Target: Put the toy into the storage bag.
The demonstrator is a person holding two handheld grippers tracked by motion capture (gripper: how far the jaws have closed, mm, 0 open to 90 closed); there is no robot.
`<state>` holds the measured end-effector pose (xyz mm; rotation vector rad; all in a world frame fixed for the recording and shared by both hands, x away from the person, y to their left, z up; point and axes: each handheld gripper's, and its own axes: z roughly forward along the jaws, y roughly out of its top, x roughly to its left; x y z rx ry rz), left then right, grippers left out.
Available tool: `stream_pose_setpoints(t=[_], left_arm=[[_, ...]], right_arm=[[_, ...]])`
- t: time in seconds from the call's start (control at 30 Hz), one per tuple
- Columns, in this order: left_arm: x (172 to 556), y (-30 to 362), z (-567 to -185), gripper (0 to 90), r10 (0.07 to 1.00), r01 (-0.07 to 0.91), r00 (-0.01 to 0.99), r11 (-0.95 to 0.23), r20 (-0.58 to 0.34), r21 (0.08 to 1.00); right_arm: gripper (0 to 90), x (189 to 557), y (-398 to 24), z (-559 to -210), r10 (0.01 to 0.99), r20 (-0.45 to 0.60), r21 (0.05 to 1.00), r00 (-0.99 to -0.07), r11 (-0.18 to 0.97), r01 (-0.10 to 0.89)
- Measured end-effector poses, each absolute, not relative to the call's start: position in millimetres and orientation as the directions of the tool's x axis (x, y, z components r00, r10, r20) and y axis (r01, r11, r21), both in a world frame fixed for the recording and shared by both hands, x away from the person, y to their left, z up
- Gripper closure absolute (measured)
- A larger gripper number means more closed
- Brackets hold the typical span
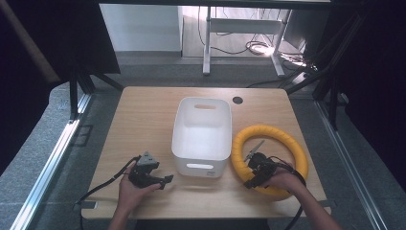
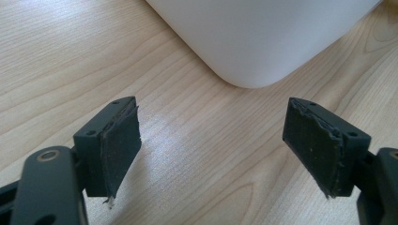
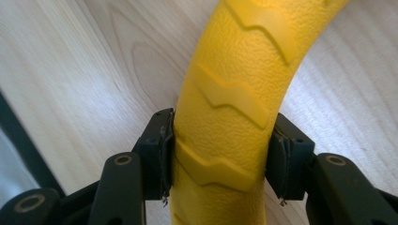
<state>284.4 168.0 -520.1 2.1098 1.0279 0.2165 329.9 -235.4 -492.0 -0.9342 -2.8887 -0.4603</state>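
A big yellow ring (image 1: 268, 158) with ridged tread lies flat on the wooden table (image 1: 143, 124), right of a white tub (image 1: 202, 135). My right gripper (image 1: 251, 181) is shut on the ring's near left part. In the right gripper view both pads press the sides of the yellow ring (image 3: 225, 117), which runs up between the jaws of the right gripper (image 3: 220, 159). My left gripper (image 1: 165, 181) rests in a hand near the table's front, left of the tub, pointing right. Its jaws stand wide apart in the left gripper view, the left gripper (image 2: 218, 150) holding nothing, with the tub's rounded corner (image 2: 263, 37) just ahead.
The tub is empty and has handle slots at its near and far walls. A dark round hole (image 1: 237, 100) marks the table's far side. Black frame legs and cables stand on the floor beyond the table, and the table's front edge is close to both hands.
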Motion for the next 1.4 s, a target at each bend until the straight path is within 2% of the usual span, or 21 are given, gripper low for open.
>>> stream_pose_setpoints(t=[0.07, 0.2, 0.4, 0.93, 1.4], left_arm=[[284.5, 168.0, -520.2, 19.6, 0.731, 0.602, 0.661, -0.384, -0.168, 0.700], [284.5, 168.0, -520.4, 19.6, 0.731, 0.602, 0.662, -0.386, -0.166, 0.699], [284.9, 167.9, -520.8, 19.6, 0.729, 0.599, 0.665, -0.390, -0.162, 0.699], [283.7, 168.2, -519.1, 19.6, 0.730, 0.601, 0.661, -0.375, -0.175, 0.706], [283.9, 168.1, -519.4, 19.6, 0.731, 0.602, 0.660, -0.377, -0.173, 0.704]], right_arm=[[49.2, 330.9, -237.4, -490.2, 0.565, 0.166, 0.273, -0.808, 0.761, 0.588], [49.4, 335.7, -249.4, -478.4, 0.573, 0.243, 0.363, -0.783, 0.695, 0.621], [49.4, 339.1, -264.3, -466.0, 0.567, 0.298, 0.453, -0.768, 0.624, 0.637], [49.5, 343.3, -289.5, -442.2, 0.565, 0.351, 0.578, -0.747, 0.497, 0.647], [49.6, 346.7, -314.9, -425.2, 0.580, 0.391, 0.678, -0.715, 0.344, 0.650]])
